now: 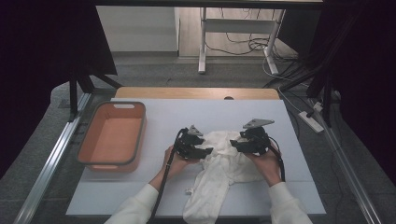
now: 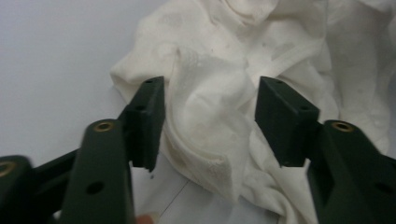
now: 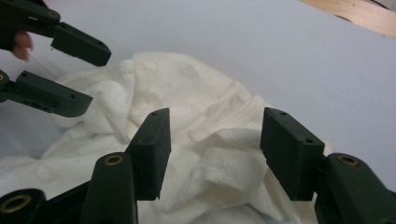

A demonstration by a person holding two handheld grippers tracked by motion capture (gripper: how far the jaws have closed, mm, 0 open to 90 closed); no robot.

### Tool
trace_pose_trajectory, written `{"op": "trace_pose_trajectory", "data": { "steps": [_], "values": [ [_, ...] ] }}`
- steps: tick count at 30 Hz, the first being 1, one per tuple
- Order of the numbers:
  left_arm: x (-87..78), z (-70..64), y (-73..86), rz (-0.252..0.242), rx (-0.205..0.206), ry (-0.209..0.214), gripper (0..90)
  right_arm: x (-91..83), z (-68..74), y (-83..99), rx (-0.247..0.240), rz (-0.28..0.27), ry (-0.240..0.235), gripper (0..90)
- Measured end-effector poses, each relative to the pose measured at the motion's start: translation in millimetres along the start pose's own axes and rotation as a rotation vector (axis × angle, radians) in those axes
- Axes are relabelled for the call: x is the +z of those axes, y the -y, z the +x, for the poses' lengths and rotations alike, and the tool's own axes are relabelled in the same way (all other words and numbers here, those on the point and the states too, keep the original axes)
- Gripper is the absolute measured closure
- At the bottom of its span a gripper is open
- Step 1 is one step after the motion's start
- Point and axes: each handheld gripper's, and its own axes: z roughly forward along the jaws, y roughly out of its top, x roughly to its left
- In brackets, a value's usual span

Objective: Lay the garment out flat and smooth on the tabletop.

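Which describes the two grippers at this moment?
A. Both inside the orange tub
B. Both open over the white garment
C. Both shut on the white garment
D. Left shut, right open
B. The left gripper and the right gripper each show a wide gap between the jaws, with the white garment lying loose beneath.

Empty orange basket [image 1: 86,140] at table's [image 1: 289,140] left

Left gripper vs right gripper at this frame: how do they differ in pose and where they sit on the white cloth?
The left gripper sits at the white cloth's left edge, pointing right; the right gripper sits on the cloth's right part, pointing left. The right gripper's grey plate stands higher and farther back than the left's. The left gripper frames a bunched fold by the edge; the right frames a seam band farther in. Both are open, jaws apart, neither clamping cloth.
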Motion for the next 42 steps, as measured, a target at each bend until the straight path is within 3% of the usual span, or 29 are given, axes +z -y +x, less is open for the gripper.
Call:
{"op": "trace_pose_trajectory", "data": {
  "steps": [5, 6, 8, 10, 15, 24, 35, 40, 42],
  "values": [
    [6.2, 1.1, 6.0, 0.021, 0.001, 0.004, 81.3, 7.7, -3.9, 3.6, -0.013, 0.031, 0.004, 54.0],
    [4.5, 2.7, 7.6, 0.014, -0.006, 0.007, 85.3, 11.7, -6.5, 7.7, -0.019, 0.058, 0.002, 66.5],
    [-1.0, 3.9, 7.4, -0.003, -0.004, -0.001, 86.4, 12.7, -8.4, 9.8, -0.019, 0.062, 0.000, 75.9],
    [-9.8, 5.4, 7.2, -0.032, -0.003, -0.013, 86.7, 12.3, -11.6, 11.5, -0.018, 0.064, 0.000, 82.6],
    [-36.9, 12.3, 8.7, -0.096, -0.027, -0.043, 86.6, 4.1, -19.3, 11.8, 0.006, 0.030, 0.011, 84.7],
    [-88.2, 31.1, 11.7, -0.231, -0.093, -0.096, 86.6, -27.9, -31.6, 5.6, 0.061, -0.100, 0.050, 84.8],
    [-128.2, 50.5, 20.6, -0.310, -0.156, -0.162, 85.2, -49.5, -47.4, 6.6, 0.129, -0.164, 0.058, 84.6],
    [-128.8, 51.1, 23.6, -0.300, -0.166, -0.186, 74.0, -45.6, -48.3, 8.4, 0.137, -0.150, 0.056, 80.5],
    [-127.0, 48.7, 22.7, -0.296, -0.158, -0.198, 59.4, -43.7, -48.2, 8.6, 0.144, -0.149, 0.051, 68.8]
  ]
}}
